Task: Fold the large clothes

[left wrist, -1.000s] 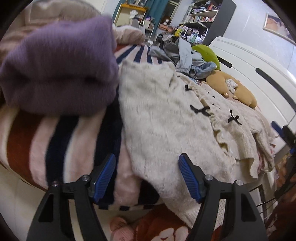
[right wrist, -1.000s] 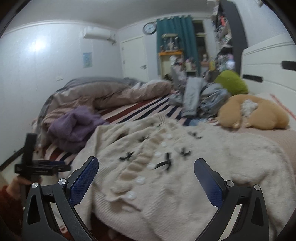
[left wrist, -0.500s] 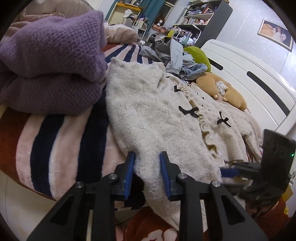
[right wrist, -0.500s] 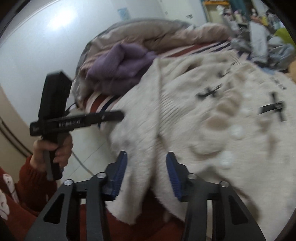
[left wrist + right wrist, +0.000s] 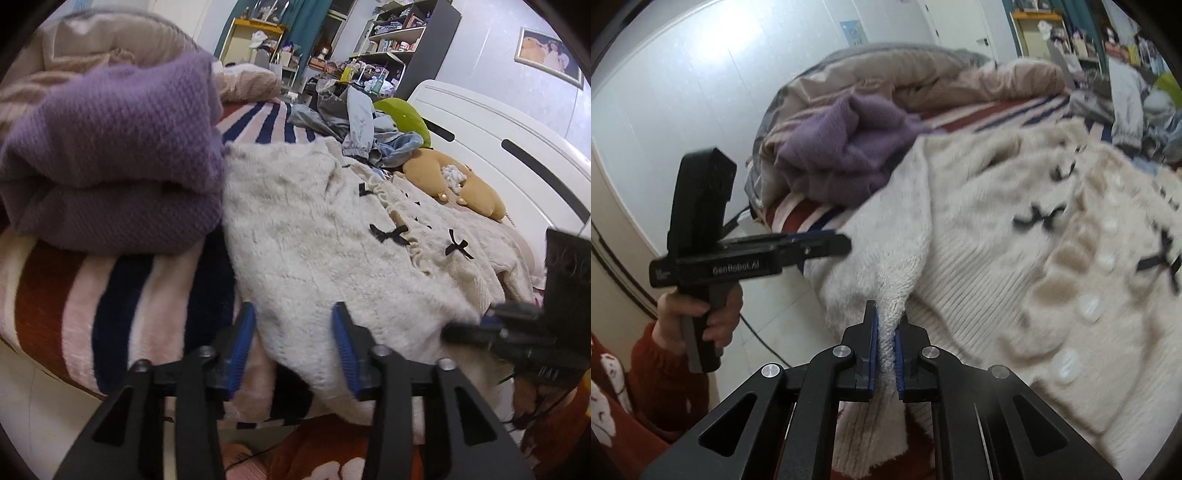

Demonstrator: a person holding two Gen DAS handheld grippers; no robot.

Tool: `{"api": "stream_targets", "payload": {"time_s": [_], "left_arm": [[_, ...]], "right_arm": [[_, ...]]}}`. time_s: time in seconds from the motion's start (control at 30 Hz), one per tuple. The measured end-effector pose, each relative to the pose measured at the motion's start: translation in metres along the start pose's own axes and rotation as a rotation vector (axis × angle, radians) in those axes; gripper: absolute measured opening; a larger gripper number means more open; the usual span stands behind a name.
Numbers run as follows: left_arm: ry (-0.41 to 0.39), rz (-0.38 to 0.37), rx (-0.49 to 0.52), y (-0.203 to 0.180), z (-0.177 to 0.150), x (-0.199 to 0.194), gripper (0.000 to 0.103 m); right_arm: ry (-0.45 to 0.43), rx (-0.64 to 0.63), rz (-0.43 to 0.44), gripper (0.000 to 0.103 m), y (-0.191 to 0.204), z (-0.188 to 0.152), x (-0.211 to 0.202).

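The cream knit cardigan (image 5: 332, 236) with black bows lies spread, front up, across the striped blanket (image 5: 122, 291) on the bed, its hem draped over the near bed edge toward you. Its long axis runs from that hem away toward the far clothes pile (image 5: 362, 125).

Your right gripper (image 5: 885, 334) has just closed, and its fingers (image 5: 873, 343) are clamped on a pinched ridge of the hem at the cardigan's right side.

Your left gripper (image 5: 293, 339) has its fingers (image 5: 240, 343) apart; they have just been opening. The hem's left corner lies between them, and no pad appears to press on it.

The right hand thus already has its hold; the left is at its corner, which lies just ahead of and below its fingers, but has not gripped it.

The folded purple sweater (image 5: 110, 155) sits touching or just beside the cardigan's left edge, limiting room on that side. The tan plush toy (image 5: 450, 184) and white headboard (image 5: 517, 147) bound the right. Open room for folding lies straight ahead, along the garment's length.
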State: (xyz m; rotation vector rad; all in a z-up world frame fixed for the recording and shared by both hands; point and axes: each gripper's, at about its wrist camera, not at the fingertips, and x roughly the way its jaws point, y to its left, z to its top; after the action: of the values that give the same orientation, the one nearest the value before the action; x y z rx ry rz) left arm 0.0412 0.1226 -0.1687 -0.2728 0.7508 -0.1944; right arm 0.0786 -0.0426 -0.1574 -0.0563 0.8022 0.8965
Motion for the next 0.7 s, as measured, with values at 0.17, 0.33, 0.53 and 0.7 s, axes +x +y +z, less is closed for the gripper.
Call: {"api": "stream_targets", "payload": {"time_s": [0.17, 0.33, 0.53, 0.7], "left_arm": [[-0.046, 0.019, 0.045, -0.009, 0.009, -0.011, 0.061], [-0.072, 0.006, 0.059, -0.015, 0.019, -0.016, 0.063], [-0.066, 0.006, 0.078, -0.026, 0.023, -0.009, 0.063], [-0.057, 0.007, 0.103, -0.039, 0.026, -0.001, 0.065]], "right_arm": [[-0.076, 0.057, -0.03, 0.001, -0.025, 0.023, -0.026], [-0.13, 0.086, -0.115, 0.001, -0.058, 0.04, -0.06], [-0.114, 0.149, -0.264, 0.001, -0.109, 0.035, -0.084], [-0.127, 0.259, -0.336, 0.001, -0.157, 0.015, -0.113]]}}
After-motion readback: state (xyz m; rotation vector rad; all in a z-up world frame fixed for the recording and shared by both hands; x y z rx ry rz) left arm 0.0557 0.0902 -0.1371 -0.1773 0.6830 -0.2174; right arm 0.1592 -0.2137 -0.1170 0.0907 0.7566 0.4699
